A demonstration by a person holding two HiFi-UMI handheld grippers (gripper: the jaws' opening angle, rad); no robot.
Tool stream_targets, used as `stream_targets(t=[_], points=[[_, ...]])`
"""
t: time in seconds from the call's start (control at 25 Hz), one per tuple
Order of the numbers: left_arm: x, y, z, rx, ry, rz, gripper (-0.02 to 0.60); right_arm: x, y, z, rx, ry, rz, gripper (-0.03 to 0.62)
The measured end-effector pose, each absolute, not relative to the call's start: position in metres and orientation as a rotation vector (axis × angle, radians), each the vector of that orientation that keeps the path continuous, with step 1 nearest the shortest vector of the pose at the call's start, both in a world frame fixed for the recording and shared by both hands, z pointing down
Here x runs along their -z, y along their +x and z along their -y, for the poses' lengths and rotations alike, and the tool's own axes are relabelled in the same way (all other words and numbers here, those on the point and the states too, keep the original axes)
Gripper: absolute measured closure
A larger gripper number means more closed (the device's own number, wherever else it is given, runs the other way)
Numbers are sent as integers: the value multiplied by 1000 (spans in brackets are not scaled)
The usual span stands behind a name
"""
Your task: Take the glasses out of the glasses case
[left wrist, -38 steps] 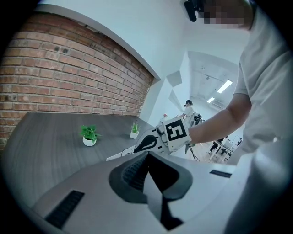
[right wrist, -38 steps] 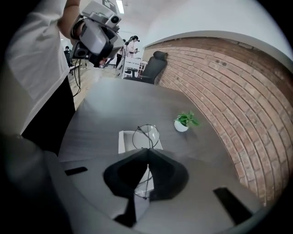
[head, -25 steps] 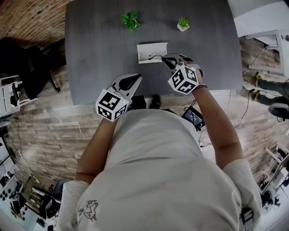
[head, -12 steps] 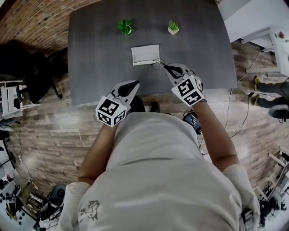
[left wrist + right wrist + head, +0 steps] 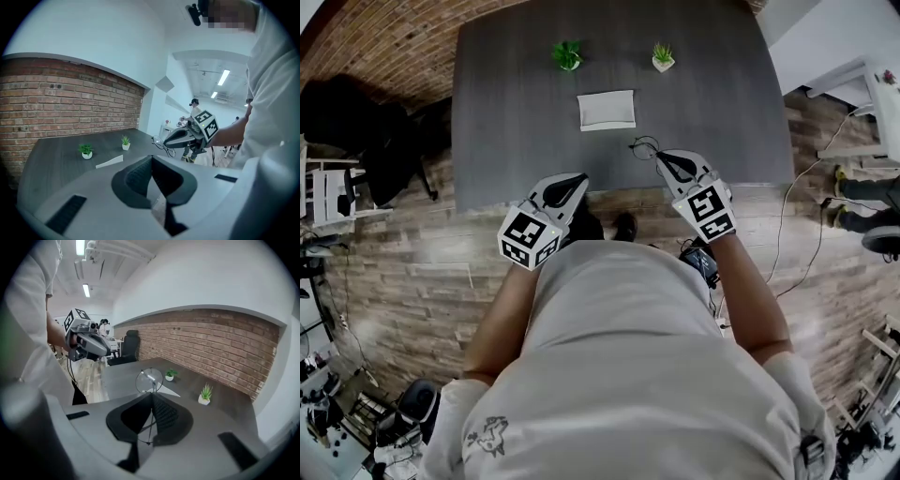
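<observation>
The white glasses case point(image 5: 607, 110) lies on the dark grey table point(image 5: 516, 112), toward the far middle. My right gripper point(image 5: 659, 157) is shut on the thin wire-framed glasses point(image 5: 644, 147) and holds them above the table's near edge, clear of the case. In the right gripper view a round lens point(image 5: 149, 380) stands just beyond the jaws, with a temple wire pinched between them. My left gripper point(image 5: 577, 178) hovers over the near edge to the left, shut with nothing in it. From the left gripper view I see the right gripper point(image 5: 185, 137) carrying the glasses point(image 5: 161, 141), and the case point(image 5: 109, 162) beyond.
Two small potted plants point(image 5: 567, 54) point(image 5: 662, 57) stand at the table's far side. A black chair point(image 5: 384, 141) sits left of the table, beside a brick wall. Cables trail on the wooden floor point(image 5: 811, 262) at the right.
My right gripper has drawn the glasses away from the case toward the near edge, lifting and rolling. The left gripper has also pulled back a little and risen.
</observation>
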State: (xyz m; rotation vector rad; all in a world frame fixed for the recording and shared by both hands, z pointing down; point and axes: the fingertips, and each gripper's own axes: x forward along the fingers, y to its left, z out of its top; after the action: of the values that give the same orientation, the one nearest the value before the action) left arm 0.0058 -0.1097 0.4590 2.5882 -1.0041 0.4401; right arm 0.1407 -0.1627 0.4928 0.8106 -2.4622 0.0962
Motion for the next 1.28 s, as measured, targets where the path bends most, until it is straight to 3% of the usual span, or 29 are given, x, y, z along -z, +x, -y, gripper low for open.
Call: stream_targets(t=[0.52,1.28], points=[[-440,-8,99,-434,2677,844,571,-472,130,142,-150,1001,2462,580],[-414,-158,84,-346,2744,697,571,-438,19,89,-169,1290,2383,580]])
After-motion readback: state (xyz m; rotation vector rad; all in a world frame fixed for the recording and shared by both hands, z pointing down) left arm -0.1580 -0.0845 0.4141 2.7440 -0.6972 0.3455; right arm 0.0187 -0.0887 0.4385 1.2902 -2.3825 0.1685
